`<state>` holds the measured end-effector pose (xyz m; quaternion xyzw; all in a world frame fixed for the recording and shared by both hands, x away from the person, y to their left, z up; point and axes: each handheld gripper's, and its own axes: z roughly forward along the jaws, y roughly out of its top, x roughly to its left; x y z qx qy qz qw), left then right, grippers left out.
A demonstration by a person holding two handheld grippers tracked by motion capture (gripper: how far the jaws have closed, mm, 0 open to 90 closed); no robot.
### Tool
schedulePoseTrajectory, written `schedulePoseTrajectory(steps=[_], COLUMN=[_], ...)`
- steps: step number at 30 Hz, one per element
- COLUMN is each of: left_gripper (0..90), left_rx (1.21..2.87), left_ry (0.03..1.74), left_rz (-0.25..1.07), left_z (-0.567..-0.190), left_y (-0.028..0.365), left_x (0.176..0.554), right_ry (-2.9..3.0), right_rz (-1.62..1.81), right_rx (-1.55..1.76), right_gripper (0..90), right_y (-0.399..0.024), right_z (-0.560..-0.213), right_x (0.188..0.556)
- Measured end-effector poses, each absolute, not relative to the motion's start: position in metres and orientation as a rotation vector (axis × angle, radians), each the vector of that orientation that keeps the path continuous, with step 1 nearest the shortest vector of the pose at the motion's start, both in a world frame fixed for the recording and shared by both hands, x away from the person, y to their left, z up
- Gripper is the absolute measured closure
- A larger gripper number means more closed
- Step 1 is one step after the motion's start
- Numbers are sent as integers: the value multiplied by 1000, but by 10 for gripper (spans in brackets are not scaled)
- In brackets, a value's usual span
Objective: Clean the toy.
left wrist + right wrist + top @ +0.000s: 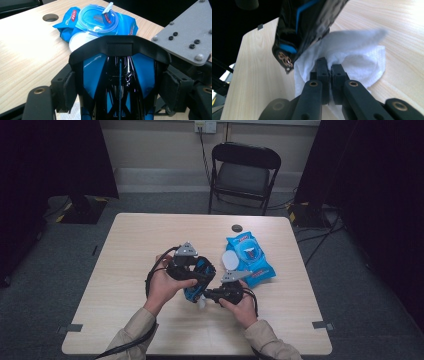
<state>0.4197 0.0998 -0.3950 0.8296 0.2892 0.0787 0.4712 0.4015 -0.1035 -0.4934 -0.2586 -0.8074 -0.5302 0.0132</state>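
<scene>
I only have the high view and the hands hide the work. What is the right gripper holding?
Observer: The right gripper is shut on a white wipe, pressed beside a glossy black and blue object.
Operator: Who holds that object?
Observer: The left gripper clamps it, one pad against each side.
Operator: Is the wipes pack sealed?
Observer: No. On the blue wipes pack the round lid is flipped open and the seal tab stands up.

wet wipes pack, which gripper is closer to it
Right. The right gripper, shut on a white wipe, sits just in front of the blue wet wipes pack. The left gripper, clamping a black-and-blue object, is farther to the pack's left.
</scene>
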Motion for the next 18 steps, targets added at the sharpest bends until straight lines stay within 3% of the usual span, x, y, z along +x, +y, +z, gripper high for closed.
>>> schedulePoseTrajectory(steps=[18], left_gripper=[253], left_rx=[2055], left_ry=[751], left_rz=[192], left_z=[-405], left_y=[122], left_x=[418], right_ry=[-2519], right_rz=[-1726], right_rx=[-923], right_gripper=[887], right_y=[-138], right_z=[-473], right_x=[416])
